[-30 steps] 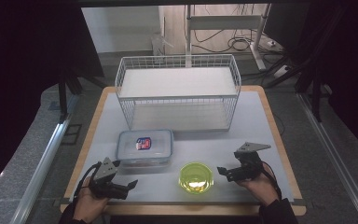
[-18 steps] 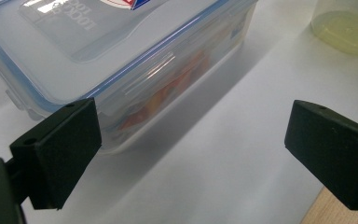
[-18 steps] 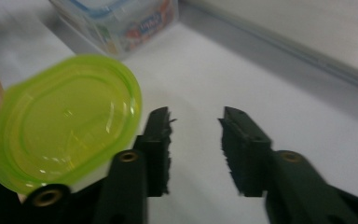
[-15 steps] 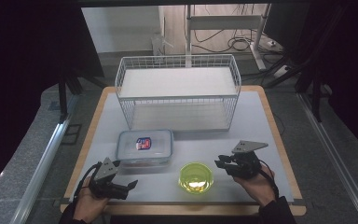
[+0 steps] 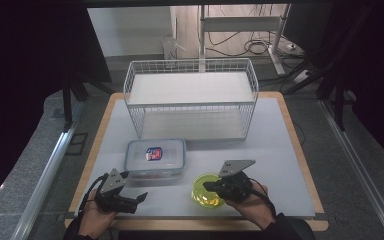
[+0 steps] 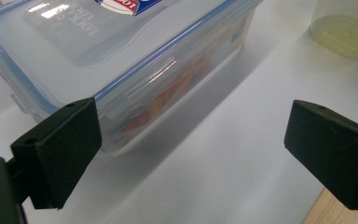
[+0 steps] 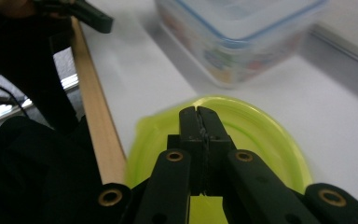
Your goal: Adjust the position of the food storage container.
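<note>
A yellow-green bowl (image 5: 203, 196) sits near the table's front edge. My right gripper (image 5: 208, 186) hangs over its right side, pointing left. Its jaws have just been closing and now meet with nothing between them, tips (image 7: 199, 114) above the bowl's inside (image 7: 261, 128). A clear lidded food box (image 5: 155, 157) with a blue rim lies left of the bowl. My left gripper (image 5: 141, 198) rests at the front left, open. Its left pad (image 6: 60, 154) is beside the box's near corner (image 6: 121, 56), and bare table lies between the jaws.
A white wire basket (image 5: 190, 100) stands at the back middle of the table. The table's wooden front edge (image 7: 95, 121) runs close under both hands. The bowl's edge (image 6: 345, 28) also appears at the top right of the left gripper view.
My right gripper has moved left from beside the bowl to over it, and its jaws have gone from wide apart to shut. The left hand has stayed put.
</note>
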The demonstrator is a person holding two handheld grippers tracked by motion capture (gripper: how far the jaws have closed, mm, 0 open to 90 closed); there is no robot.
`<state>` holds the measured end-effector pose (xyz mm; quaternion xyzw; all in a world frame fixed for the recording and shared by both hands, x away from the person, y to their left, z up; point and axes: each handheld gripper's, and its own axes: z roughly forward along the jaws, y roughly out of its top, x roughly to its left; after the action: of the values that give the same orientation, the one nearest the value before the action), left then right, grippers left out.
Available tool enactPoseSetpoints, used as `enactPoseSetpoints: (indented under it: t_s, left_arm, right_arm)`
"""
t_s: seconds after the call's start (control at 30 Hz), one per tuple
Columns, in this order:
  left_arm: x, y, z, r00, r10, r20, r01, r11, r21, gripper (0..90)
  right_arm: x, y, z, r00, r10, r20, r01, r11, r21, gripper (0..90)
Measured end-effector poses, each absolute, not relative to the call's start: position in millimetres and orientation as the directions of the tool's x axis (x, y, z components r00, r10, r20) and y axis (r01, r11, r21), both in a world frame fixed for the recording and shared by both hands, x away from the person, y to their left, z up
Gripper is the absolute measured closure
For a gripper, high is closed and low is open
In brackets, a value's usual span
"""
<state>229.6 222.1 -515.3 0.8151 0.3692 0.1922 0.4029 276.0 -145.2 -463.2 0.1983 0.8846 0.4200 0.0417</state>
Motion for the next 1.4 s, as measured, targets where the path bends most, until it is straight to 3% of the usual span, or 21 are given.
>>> enactPoseSetpoints:
  t_s: [0.4,1.4]
  left_arm:
    - [230.1,220.7,-516.1,0.656,0.754,0.016,0.449,-0.407,0.795,3.9]
    - [230.1,220.0,-516.3,0.663,0.749,0.020,0.450,-0.420,0.788,3.9]
  right_arm:
    - [266.1,-92.7,-479.7,-0.951,0.303,0.068,0.257,0.646,0.719,89.7]
    - [260.4,-95.9,-478.9,-0.948,0.317,0.018,0.250,0.711,0.658,89.8]
